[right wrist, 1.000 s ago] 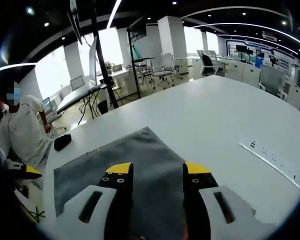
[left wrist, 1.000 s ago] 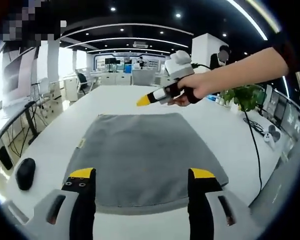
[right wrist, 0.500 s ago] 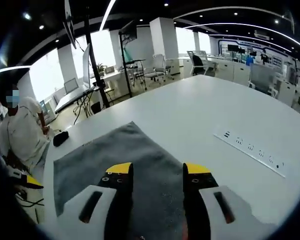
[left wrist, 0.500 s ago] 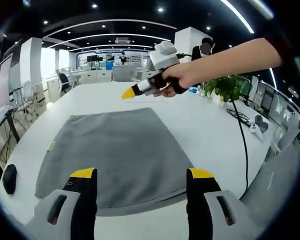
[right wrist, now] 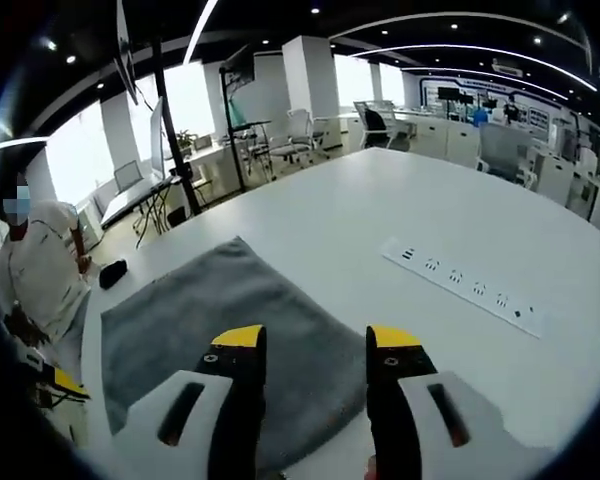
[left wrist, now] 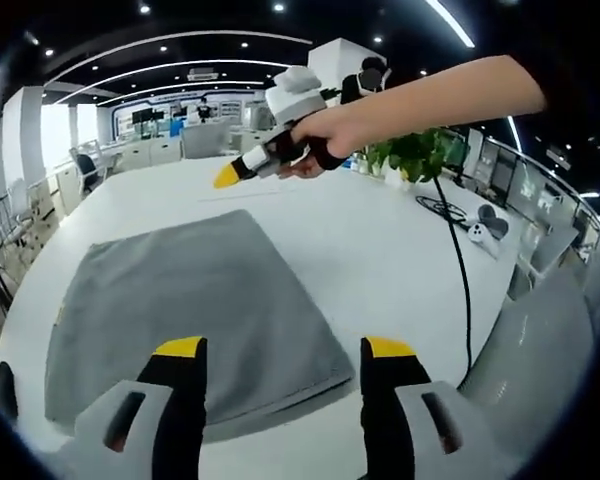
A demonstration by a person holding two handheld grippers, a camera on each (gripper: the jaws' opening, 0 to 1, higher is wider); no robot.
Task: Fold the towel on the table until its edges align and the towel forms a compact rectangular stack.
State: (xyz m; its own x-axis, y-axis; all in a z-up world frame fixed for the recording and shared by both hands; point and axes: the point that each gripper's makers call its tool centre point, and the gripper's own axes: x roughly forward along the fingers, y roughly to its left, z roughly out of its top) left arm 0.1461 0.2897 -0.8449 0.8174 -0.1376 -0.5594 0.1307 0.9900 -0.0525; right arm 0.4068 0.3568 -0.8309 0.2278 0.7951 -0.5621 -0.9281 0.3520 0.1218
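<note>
We see the grey towel (left wrist: 180, 310) lying flat and unfolded on the white counter (left wrist: 380, 250), close to the counter's near edge in the left gripper view, with one corner reaching toward the counter's middle. Our left hand-held gripper (left wrist: 280, 350) hangs above the towel's near edge with its two yellow-tipped jaws spread wide, holding nothing and touching nothing that we can make out. In the same view our right hand-held gripper (left wrist: 230, 174) is held in a hand (left wrist: 325, 135) above the counter beyond the towel's far edge; from here we cannot tell how its jaws stand.

In the right gripper view the right hand-held gripper (right wrist: 315, 340) has its jaws spread apart and empty, poised over one edge of the towel (right wrist: 230, 320). A white power strip (right wrist: 460, 285) lies on the bare counter (right wrist: 380, 220) well apart from the towel. A black cable (left wrist: 460, 290) runs across the counter toward its edge.
</note>
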